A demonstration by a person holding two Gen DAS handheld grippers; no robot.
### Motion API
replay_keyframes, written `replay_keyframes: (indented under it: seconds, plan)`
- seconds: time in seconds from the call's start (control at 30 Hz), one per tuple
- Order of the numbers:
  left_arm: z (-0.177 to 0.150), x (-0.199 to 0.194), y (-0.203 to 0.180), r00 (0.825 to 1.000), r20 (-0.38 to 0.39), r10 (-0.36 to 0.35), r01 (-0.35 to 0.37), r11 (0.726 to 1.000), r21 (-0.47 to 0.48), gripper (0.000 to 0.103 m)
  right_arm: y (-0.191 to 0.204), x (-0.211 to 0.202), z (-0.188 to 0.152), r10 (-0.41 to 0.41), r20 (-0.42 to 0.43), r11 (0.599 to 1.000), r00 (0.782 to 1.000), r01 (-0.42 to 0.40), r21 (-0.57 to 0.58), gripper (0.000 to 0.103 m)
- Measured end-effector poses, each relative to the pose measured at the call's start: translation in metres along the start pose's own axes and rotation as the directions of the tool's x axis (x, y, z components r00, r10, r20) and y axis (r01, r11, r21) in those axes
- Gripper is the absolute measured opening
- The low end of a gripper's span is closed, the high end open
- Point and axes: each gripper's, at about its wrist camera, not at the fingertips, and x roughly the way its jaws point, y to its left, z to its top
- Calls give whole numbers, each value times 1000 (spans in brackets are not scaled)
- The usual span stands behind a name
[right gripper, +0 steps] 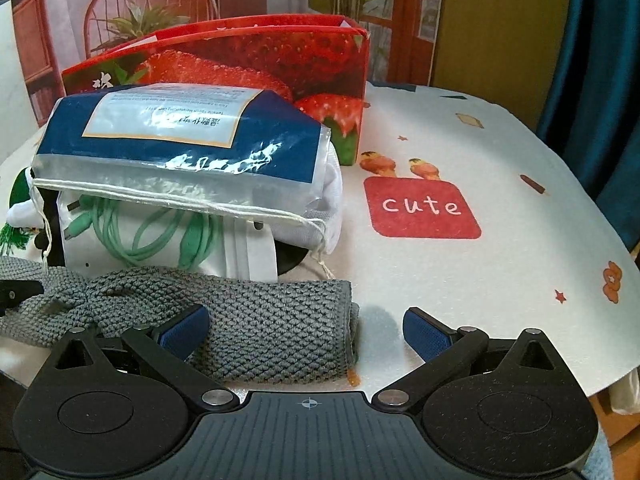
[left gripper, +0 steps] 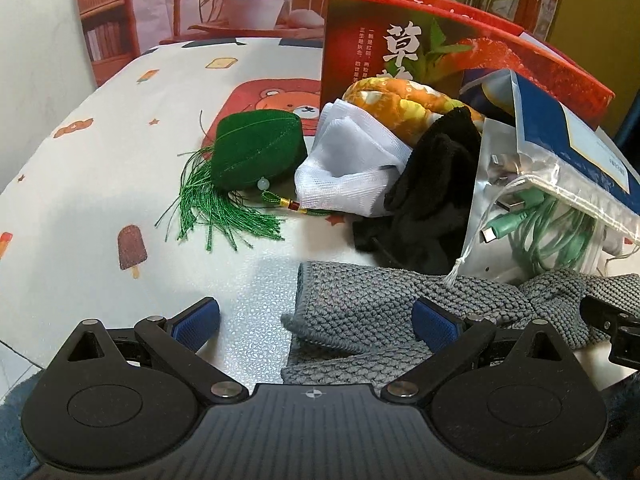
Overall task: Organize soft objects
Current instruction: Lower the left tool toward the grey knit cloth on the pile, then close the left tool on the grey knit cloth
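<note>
A grey knitted cloth (left gripper: 360,312) (right gripper: 260,320) lies rolled along the table's near edge. My left gripper (left gripper: 316,320) is open, its jaws straddling the cloth's left end. My right gripper (right gripper: 306,334) is open too, around the cloth's right end. Behind the cloth sit a green stuffed pouch with a tassel (left gripper: 256,148), a white mesh fabric (left gripper: 348,164), an orange patterned soft item (left gripper: 400,100) and a black fuzzy fabric (left gripper: 432,184).
A clear drawstring bag of green cables (left gripper: 552,216) (right gripper: 180,184) rests against a red strawberry box (left gripper: 400,48) (right gripper: 248,56). The table wears a white cartoon-print cloth (left gripper: 100,184) (right gripper: 480,264), bare on the left and on the right.
</note>
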Motion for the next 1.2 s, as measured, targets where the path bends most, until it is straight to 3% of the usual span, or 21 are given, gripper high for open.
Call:
replay_keyframes:
  seconds: [0.2, 0.83, 0.93, 1.0, 1.13, 1.2]
  plan:
    - [-3, -5, -2, 1000, 2, -3, 3, 1000, 7, 103, -8, 3, -1, 36, -12, 998, 999, -36, 54, 103]
    - [-3, -9, 0, 999, -27, -16, 17, 1000, 18, 102, -10, 0, -5, 51, -9, 997, 999, -50, 55, 103]
    - [-5, -13, 0, 999, -13, -36, 37, 999, 32, 93, -9, -1, -4, 52, -15, 997, 999, -51, 53, 101]
    - [-6, -16, -3, 998, -3, -56, 56, 997, 47, 81, -8, -3, -3, 63, -12, 997, 998, -62, 48, 94]
    - [-7, -21, -7, 994, 7, -108, 107, 992, 64, 61, -4, -8, -3, 105, -5, 994, 995, -104, 28, 71]
    - [-8, -23, -6, 992, 7, -128, 128, 990, 61, 52, -3, -10, -3, 109, -7, 994, 994, -109, 30, 69]
